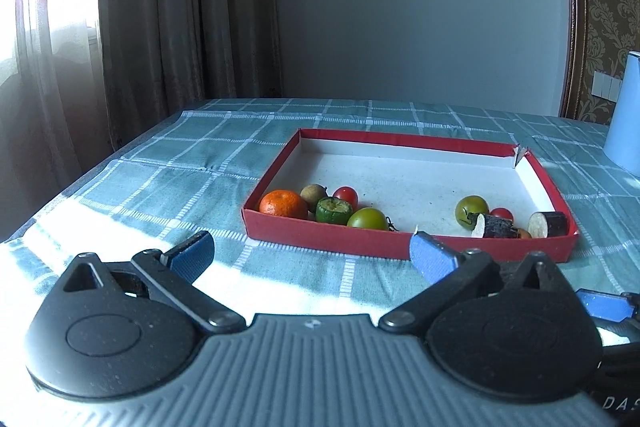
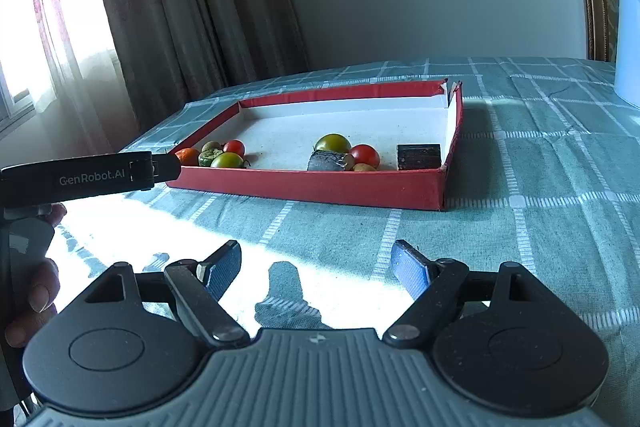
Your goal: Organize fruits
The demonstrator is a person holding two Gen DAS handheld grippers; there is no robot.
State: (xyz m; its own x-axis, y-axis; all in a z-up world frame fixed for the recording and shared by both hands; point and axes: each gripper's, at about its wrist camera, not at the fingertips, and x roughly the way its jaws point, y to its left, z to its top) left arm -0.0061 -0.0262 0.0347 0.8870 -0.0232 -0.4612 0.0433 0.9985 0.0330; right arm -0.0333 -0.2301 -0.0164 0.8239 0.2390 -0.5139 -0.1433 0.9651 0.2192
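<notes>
A shallow red box (image 1: 320, 233) (image 2: 320, 187) with a white floor lies on the checked cloth. At its near left sit an orange mandarin (image 1: 283, 203) (image 2: 188, 155), a brownish fruit (image 1: 313, 192), a cut green piece (image 1: 336, 209), a red cherry tomato (image 1: 345, 193) (image 2: 234, 147) and a green tomato (image 1: 367, 218) (image 2: 228, 160). At its near right lie another green tomato (image 1: 472, 207) (image 2: 333, 143), a red tomato (image 2: 365, 154) and two dark eggplant pieces (image 1: 494, 225) (image 2: 419, 157). My left gripper (image 1: 310, 253) stands open and empty before the box. My right gripper (image 2: 316, 267) is open, empty, further back.
A pale blue jug (image 1: 624, 115) (image 2: 628, 27) stands at the right on the table. Curtains (image 1: 180, 7) hang behind the table's left edge. A person's hand (image 2: 36, 291) holds the left gripper's body (image 2: 92, 177) at the right wrist view's left side.
</notes>
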